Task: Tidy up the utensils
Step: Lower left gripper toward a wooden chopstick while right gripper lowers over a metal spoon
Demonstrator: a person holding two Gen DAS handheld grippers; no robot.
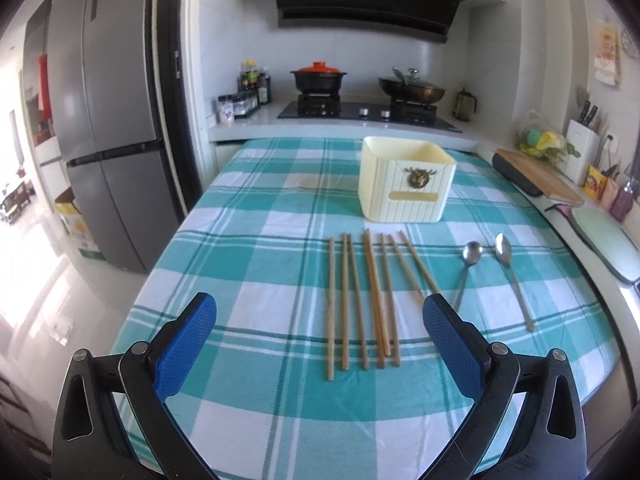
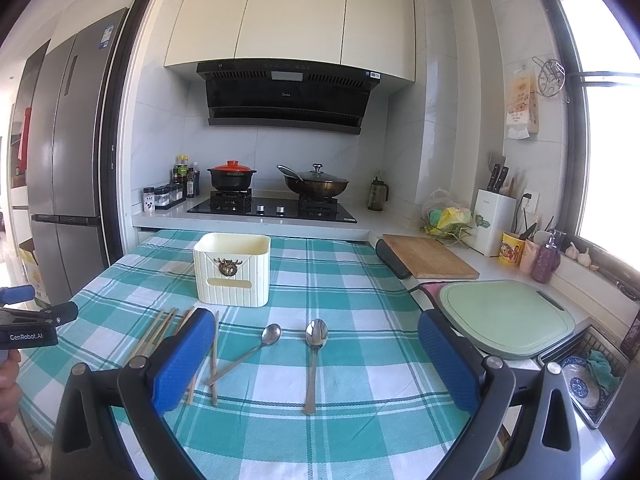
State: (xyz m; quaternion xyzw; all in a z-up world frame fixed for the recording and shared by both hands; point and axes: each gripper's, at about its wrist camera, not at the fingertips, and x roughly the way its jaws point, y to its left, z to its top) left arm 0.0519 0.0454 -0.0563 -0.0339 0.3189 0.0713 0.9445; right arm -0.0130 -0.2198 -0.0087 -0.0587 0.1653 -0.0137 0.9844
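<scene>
Several wooden chopsticks (image 1: 366, 300) lie side by side on the teal checked tablecloth (image 1: 256, 240), pointing toward a cream utensil box (image 1: 406, 180) that stands upright behind them. Two metal spoons (image 1: 472, 254) (image 1: 510, 268) rest to their right. My left gripper (image 1: 320, 312) hovers open above the near ends of the chopsticks, nothing between its blue pads. In the right wrist view the box (image 2: 232, 268) stands at the back left, the chopsticks (image 2: 160, 332) are partly hidden by a pad, and the spoons (image 2: 264, 344) (image 2: 316, 344) lie between the fingers of my open right gripper (image 2: 316, 332).
A green cutting board (image 2: 504, 316) and a wooden board (image 2: 428, 256) sit on the counter to the right. A dish rack with bowls (image 2: 588, 380) is at the far right. Stove with pots (image 2: 272, 204) stands behind the table, a fridge (image 1: 104, 120) at left. The left gripper's body (image 2: 28, 324) shows at the left edge.
</scene>
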